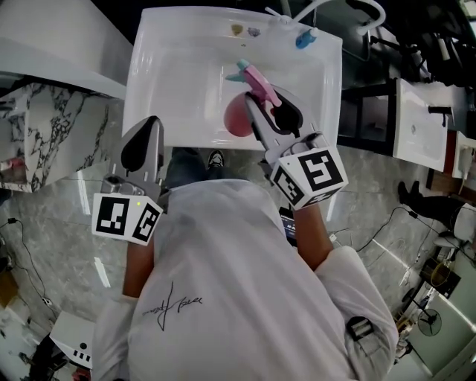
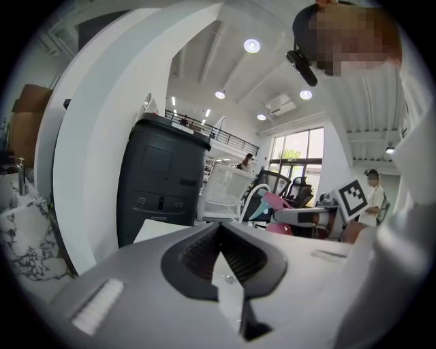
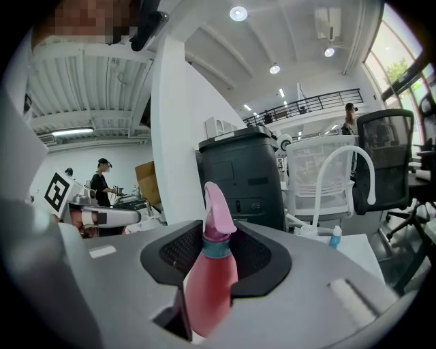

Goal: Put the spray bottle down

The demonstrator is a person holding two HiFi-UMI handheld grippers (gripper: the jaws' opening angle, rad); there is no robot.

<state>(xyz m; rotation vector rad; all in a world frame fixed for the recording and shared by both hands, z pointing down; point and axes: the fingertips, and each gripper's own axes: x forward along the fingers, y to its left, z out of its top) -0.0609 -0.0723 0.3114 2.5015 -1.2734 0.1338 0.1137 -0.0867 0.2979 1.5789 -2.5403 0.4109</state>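
Note:
The pink spray bottle (image 1: 239, 117) with a teal collar and pink head sits between the jaws of my right gripper (image 1: 269, 111), held above the front right part of the white basin (image 1: 160, 89). In the right gripper view the spray bottle (image 3: 212, 272) stands upright, and my right gripper (image 3: 216, 258) is shut on its body. My left gripper (image 1: 145, 138) hovers at the basin's front left edge. Its jaws meet with nothing between them in the left gripper view (image 2: 221, 255), where the spray bottle (image 2: 277, 203) also shows far to the right.
A small blue bottle (image 1: 305, 37) lies near the white faucet (image 1: 327, 10) at the basin's back right. A dark bin (image 3: 245, 178) and a white chair (image 3: 328, 183) stand beyond the basin. Marble counter (image 1: 44, 126) lies to the left; cables run over the floor.

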